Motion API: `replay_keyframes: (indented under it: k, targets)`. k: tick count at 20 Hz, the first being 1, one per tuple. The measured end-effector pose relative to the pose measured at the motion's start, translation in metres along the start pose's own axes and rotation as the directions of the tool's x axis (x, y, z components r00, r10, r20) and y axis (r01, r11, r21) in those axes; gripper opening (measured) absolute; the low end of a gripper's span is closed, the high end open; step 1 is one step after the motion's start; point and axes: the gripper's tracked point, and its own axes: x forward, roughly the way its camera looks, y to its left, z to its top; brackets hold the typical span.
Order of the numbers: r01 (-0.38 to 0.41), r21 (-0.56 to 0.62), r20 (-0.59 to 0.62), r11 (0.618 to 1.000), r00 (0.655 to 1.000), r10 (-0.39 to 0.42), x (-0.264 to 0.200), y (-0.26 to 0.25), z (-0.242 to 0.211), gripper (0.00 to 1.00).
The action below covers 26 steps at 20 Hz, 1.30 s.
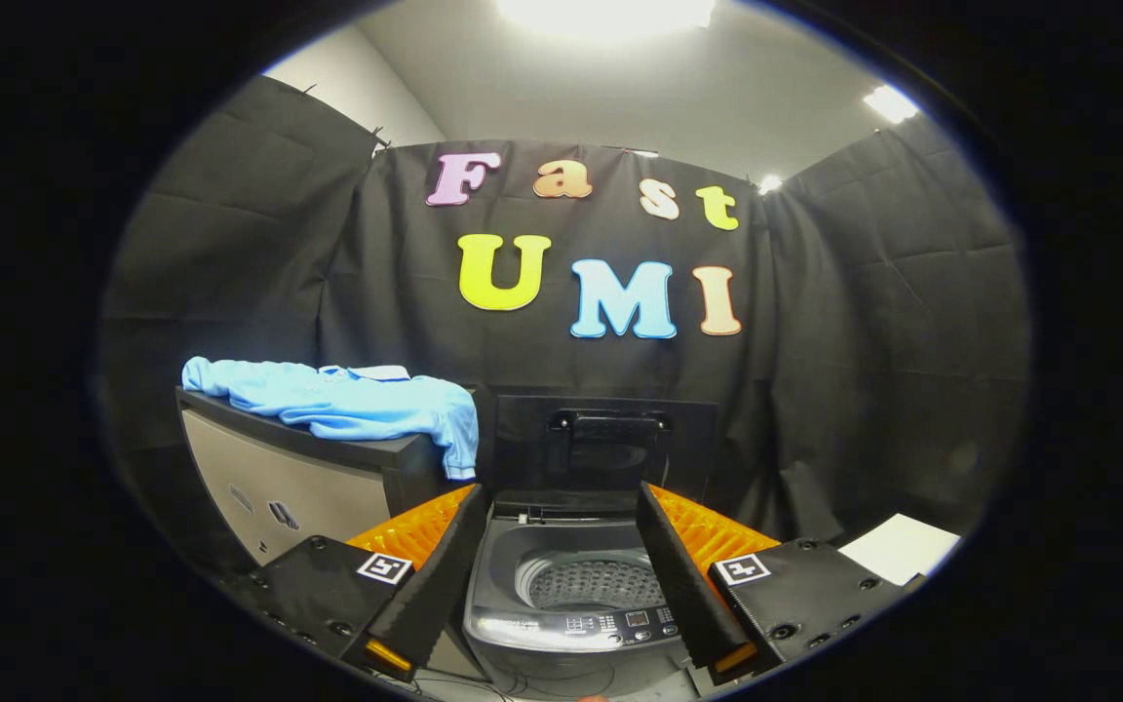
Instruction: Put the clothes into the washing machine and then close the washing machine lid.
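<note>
One blue shirt (347,402) lies draped on the cabinet (308,478), up-left of the empty, spread-apart jaws; washing machine (576,595) gapes between them

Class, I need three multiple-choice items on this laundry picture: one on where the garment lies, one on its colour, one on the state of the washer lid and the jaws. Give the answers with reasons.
1. Where is the shirt?
A. in the drum
B. on the cabinet beside the washing machine
C. between the jaws

2. Its colour?
A. light blue
B. red
C. white

3. The lid and gripper?
A. lid shut, jaws clamped
B. lid raised, jaws open
C. lid raised, jaws gripping the shirt

Answers: B, it drapes over the cabinet top; A, plainly light blue; B, the drum shows between spread fingers holding nothing.
</note>
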Motion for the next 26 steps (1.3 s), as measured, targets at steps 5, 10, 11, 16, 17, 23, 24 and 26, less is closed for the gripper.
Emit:
replay_keyframes:
  k: [5,10,11,16,17,23,24,26]
  targets:
    - [-0.021,0.005,-0.006,1.000,1.000,0.021,0.007,0.008,0.007,0.97]
    - [-0.057,0.028,-0.029,0.998,0.998,0.057,0.022,0.024,0.024,0.97]
    - [-0.067,0.030,-0.032,0.997,0.997,0.068,0.026,0.028,0.027,0.97]
    - [-0.140,0.046,-0.007,0.989,0.990,0.141,0.041,0.056,0.060,0.97]
    - [-0.156,0.044,-0.002,0.987,0.988,0.157,0.045,0.062,0.066,0.97]
    - [-0.262,0.026,0.008,0.965,0.965,0.261,0.064,0.109,0.094,0.97]
    - [-0.278,0.028,0.007,0.960,0.960,0.278,0.066,0.117,0.097,0.97]
    - [-0.310,0.027,0.004,0.950,0.951,0.310,0.071,0.133,0.104,0.97]
